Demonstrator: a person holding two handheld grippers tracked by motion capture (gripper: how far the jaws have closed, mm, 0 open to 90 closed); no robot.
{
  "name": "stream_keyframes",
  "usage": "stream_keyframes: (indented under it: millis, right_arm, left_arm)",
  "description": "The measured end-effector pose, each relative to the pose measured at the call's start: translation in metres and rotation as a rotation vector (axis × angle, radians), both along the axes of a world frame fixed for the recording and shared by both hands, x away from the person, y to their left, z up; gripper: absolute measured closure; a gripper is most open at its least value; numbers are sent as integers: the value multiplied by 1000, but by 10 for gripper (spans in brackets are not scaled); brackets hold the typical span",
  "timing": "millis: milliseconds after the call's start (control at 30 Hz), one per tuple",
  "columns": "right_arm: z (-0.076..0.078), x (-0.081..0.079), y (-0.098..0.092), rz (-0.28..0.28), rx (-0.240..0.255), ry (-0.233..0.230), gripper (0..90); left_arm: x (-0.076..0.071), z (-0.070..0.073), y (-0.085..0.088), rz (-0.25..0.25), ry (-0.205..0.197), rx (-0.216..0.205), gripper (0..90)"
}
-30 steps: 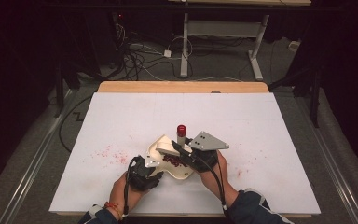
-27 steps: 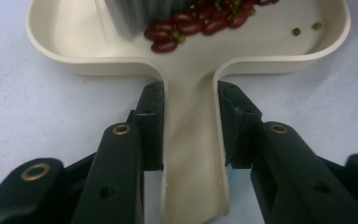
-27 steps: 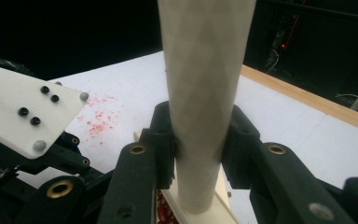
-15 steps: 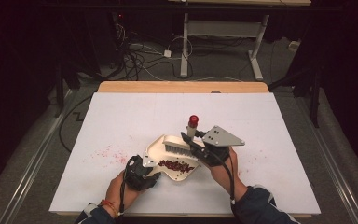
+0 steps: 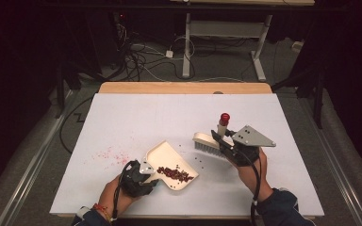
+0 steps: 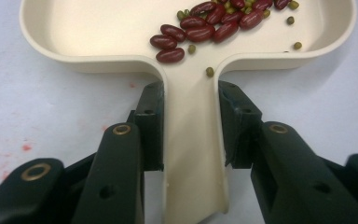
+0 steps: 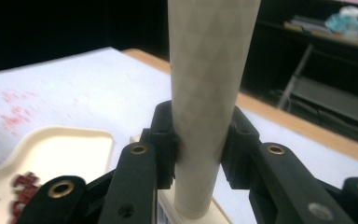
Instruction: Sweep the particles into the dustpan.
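On the table's (image 5: 122, 117) near half, my left gripper (image 6: 189, 122) clamps the dustpan (image 5: 169, 162) handle; my right gripper (image 7: 198, 140) clasps the brush (image 5: 207, 141). Tilting the dustpan could spill its beans (image 5: 175, 174).

No legible text, label, brand, number or sign found anywhere: none on the cream dustpan (image 6: 121, 32), the brush handle (image 7: 205, 93), the white table sheet (image 5: 136, 117) or the gear at twelve o'clock.
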State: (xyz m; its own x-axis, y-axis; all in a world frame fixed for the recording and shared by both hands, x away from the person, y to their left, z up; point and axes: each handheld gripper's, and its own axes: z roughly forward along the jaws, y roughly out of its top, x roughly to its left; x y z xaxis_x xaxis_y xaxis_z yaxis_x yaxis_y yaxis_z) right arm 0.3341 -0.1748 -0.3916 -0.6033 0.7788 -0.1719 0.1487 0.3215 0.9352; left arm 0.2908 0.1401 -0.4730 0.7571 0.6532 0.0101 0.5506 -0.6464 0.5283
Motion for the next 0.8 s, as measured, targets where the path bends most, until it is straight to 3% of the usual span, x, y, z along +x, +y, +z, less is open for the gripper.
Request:
stream_keyframes:
  millis: [100, 233, 300, 333, 433, 533, 667, 800]
  right_arm:
    - [-7, -2, -4, -15, -19, 26, 703]
    - [-12, -10, -1, 9, -42, 46, 703]
    - [-12, -15, 4, 31, -49, 43, 703]
    - [-11, -18, 9, 69, -25, 61, 704]
    - [-11, -21, 15, 113, -6, 90, 704]
    - [-12, -26, 25, 138, -20, 71, 704]
    - [-5, -28, 22, 168, 28, 69, 704]
    - [5, -32, 8, 114, 13, 11, 704]
  left_arm:
    - [-3, 0, -5, -13, 6, -2, 632]
    - [-5, -1, -11, -18, 8, 1, 631]
    - [-5, -2, -15, -16, 3, 4, 631]
    - [-5, -2, -17, -14, 3, 8, 630]
    - [-3, -3, -18, -9, 4, 4, 631]
    - [-2, -3, -18, -13, 7, 1, 630]
    - [-2, -3, -17, -15, 6, -1, 631]
    - [-2, -2, -17, -15, 6, 4, 631]
